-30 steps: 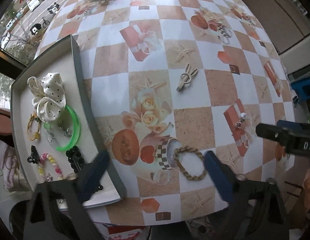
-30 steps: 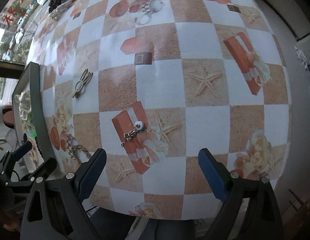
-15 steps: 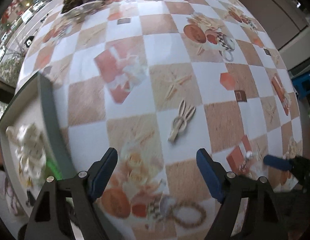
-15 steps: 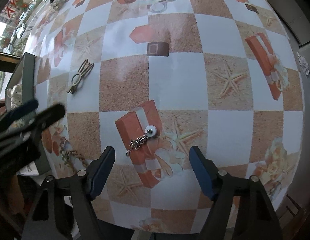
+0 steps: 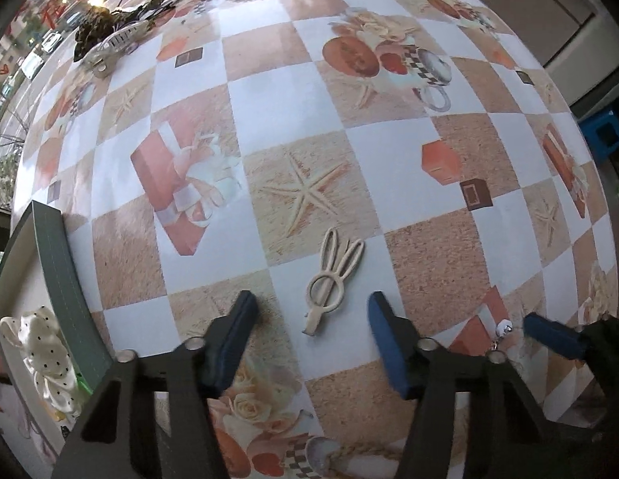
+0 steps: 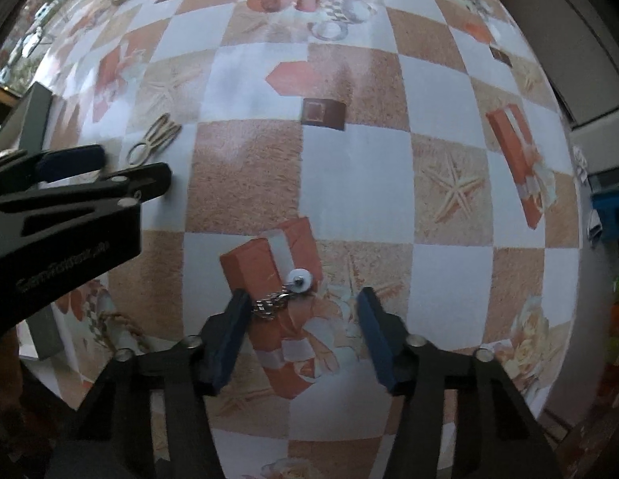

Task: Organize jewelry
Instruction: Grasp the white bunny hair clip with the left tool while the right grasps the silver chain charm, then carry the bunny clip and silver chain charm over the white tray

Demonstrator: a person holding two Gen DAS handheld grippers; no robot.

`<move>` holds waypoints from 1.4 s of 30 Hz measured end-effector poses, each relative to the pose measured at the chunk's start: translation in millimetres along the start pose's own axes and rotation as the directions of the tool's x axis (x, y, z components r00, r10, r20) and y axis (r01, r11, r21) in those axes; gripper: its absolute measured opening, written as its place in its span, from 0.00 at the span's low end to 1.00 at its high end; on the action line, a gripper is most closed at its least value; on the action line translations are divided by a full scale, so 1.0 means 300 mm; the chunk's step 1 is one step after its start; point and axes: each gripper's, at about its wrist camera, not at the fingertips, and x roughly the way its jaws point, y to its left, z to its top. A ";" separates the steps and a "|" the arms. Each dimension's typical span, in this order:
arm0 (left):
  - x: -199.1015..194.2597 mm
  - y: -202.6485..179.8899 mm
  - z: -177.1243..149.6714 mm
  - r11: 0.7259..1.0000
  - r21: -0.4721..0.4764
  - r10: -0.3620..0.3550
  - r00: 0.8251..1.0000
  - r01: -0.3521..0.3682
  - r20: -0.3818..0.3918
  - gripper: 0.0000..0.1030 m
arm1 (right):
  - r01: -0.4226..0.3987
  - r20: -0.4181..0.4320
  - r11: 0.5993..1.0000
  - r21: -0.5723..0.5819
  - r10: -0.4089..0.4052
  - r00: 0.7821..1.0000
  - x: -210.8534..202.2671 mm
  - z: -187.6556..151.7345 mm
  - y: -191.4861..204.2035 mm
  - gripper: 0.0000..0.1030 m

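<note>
A cream rabbit-shaped hair clip (image 5: 333,279) lies flat on the checked tablecloth. My left gripper (image 5: 311,307) points down over it, its jaws closing; the clip's lower end sits between the blue pads, apart from both. A pearl earring with a silver chain (image 6: 297,281) lies on a printed orange gift box. My right gripper (image 6: 302,301) straddles it, jaws closing, with the left pad (image 6: 233,319) at the chain's end. The right wrist view shows the left gripper (image 6: 109,171) next to the hair clip (image 6: 153,139).
A grey-green tray (image 5: 58,263) at the left edge holds a white dotted scrunchie (image 5: 42,351). More jewelry is piled at the far corner (image 5: 109,36). A rope bracelet (image 6: 117,327) lies near the front edge. A blue stool (image 5: 604,131) stands beyond the table's right side.
Both grippers have sunk toward the table and their jaws have narrowed. The left one left the tray and rope bracelet for the rabbit clip. The right one closed in on the earring.
</note>
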 end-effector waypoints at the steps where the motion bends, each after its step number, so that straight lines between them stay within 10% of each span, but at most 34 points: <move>1: -0.002 -0.007 0.003 1.000 0.001 0.000 1.000 0.000 0.002 0.47 | 0.000 0.002 1.000 -0.010 0.000 1.000 -0.002 0.004 0.009 0.38; 4: -0.003 -0.037 0.023 1.000 0.003 -0.004 1.000 0.004 0.001 0.23 | -0.001 -0.001 1.000 -0.014 0.001 1.000 -0.001 0.012 0.030 0.17; 24: -0.247 0.176 -0.076 0.981 -0.175 -0.071 0.992 0.089 0.109 0.23 | -0.195 0.006 0.979 0.065 0.195 0.981 -0.141 0.094 -0.129 0.13; 42: -0.377 0.344 -0.228 0.949 -0.302 -0.037 0.982 0.092 0.184 0.23 | -0.214 0.043 0.975 -0.056 0.216 0.975 -0.261 0.140 0.058 0.13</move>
